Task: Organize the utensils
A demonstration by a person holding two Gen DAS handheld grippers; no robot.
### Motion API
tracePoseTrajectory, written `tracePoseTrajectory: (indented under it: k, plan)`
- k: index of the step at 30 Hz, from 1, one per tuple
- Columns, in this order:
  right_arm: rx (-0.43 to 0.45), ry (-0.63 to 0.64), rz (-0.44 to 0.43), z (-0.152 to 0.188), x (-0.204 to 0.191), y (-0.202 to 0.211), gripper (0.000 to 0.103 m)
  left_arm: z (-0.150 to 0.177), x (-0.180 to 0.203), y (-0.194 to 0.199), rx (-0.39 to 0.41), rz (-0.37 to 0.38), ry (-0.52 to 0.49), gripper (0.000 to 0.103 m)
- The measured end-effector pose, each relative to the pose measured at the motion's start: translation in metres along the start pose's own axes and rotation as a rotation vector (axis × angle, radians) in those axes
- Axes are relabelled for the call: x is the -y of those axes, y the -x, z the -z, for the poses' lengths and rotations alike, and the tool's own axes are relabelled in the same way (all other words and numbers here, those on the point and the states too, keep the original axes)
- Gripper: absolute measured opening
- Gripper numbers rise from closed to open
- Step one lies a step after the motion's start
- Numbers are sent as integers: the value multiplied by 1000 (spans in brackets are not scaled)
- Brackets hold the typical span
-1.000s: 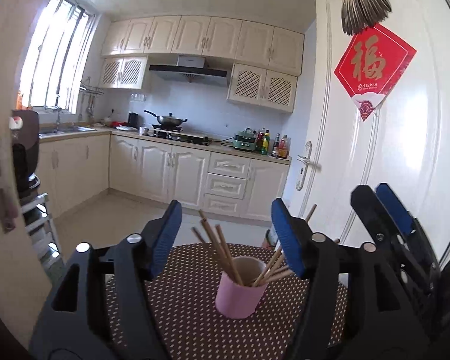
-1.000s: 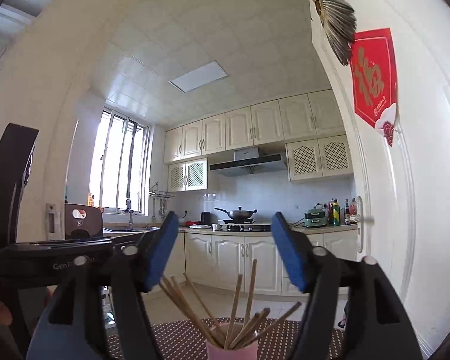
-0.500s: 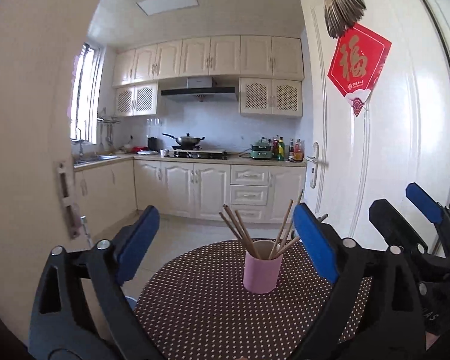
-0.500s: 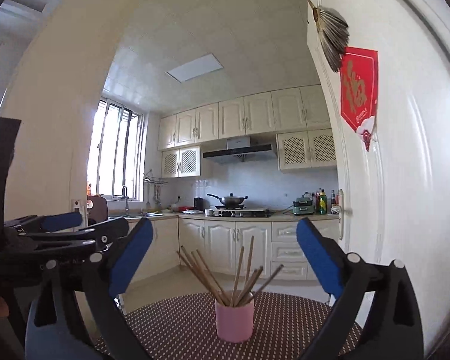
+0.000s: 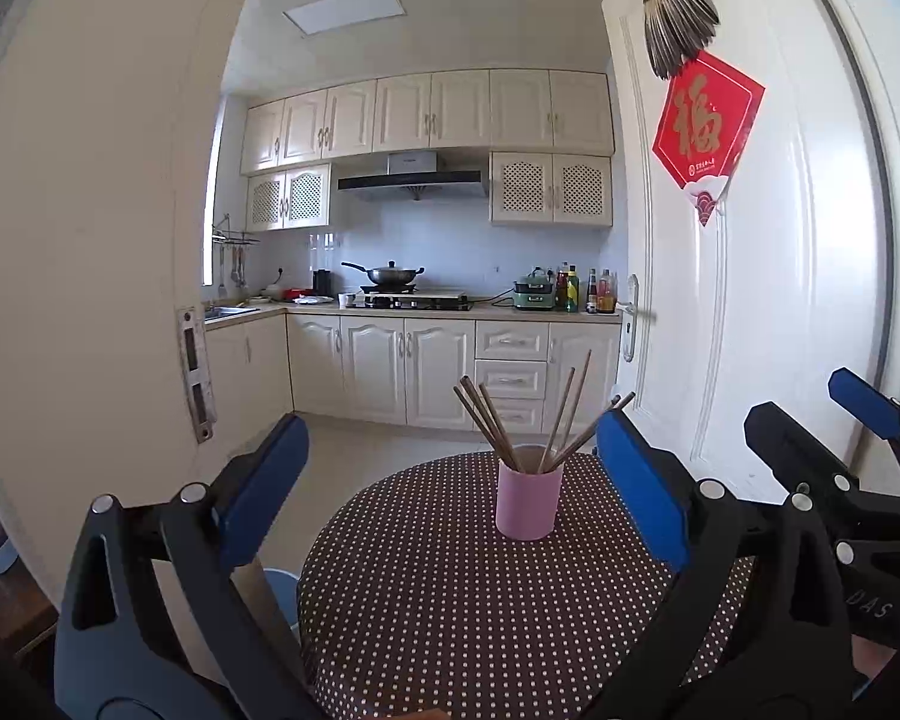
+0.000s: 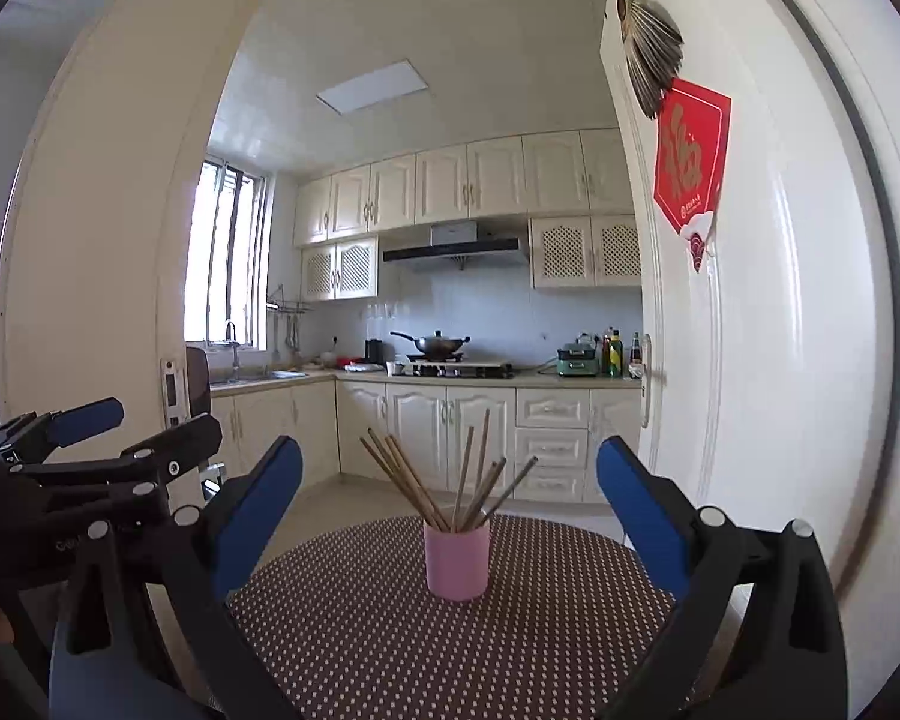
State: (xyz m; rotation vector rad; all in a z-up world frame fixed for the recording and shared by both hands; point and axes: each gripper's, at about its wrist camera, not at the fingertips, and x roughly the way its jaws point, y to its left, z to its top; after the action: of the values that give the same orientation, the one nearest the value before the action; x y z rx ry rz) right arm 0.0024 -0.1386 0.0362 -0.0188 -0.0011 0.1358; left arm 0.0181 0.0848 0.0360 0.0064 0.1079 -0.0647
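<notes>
Backed away from the pink cup (image 5: pixel 528 501) since a second ago, both sets of tongs, left gripper (image 5: pixel 450 492) and right gripper (image 6: pixel 449 516), now gaping wide with nothing between the blue pads, left jaws widening a last touch (right ones already settled). Reads as a release, with the sorting probably complete. Standing upright toward the far edge of the dotted tabletop (image 5: pixel 450 600), holding all the wooden chopsticks (image 5: pixel 498 426) fanned out above its rim.
</notes>
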Motion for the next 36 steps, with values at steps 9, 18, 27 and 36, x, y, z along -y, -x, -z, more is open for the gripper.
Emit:
tracePoseTrajectory:
  k: [9, 18, 27, 36]
  plan:
    - [-55, 16, -5, -2, -7, 16, 95, -3, 1, 20, -2, -7, -13, 95]
    - [-63, 4, -6, -3, -4, 12, 95, -5, 4, 23, -9, -29, -34, 95]
    - [-68, 18, -7, -6, -4, 8, 95, -7, 4, 15, -10, -20, -27, 95]
    - [-70, 23, -13, -6, -7, 1, 95, -6, 0, 10, -9, -27, -25, 95]
